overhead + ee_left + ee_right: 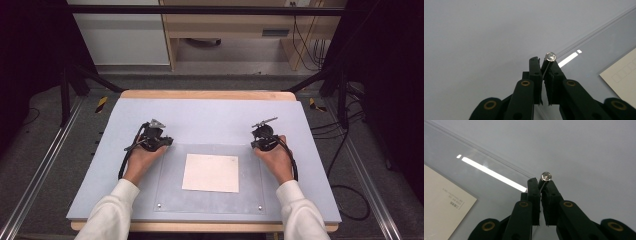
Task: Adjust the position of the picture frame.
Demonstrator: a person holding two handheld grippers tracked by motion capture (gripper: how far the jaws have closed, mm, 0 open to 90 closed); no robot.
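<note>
- Your left gripper (167, 141) sits at the far left corner of the clear plastic sheet (210, 200), which lies flat on the desk (210, 115).
- In the left gripper view, its jaws are closed on the sheet's edge, just beside the silver screw (550, 56) at that corner.
- Your right gripper (254, 144) sits at the far right corner, well apart from the left one.
- In the right gripper view, its jaws are likewise clamped on the sheet's edge, next to another corner screw (546, 176).
- The white paper (211, 172) lies under the sheet, between your two hands.
</note>
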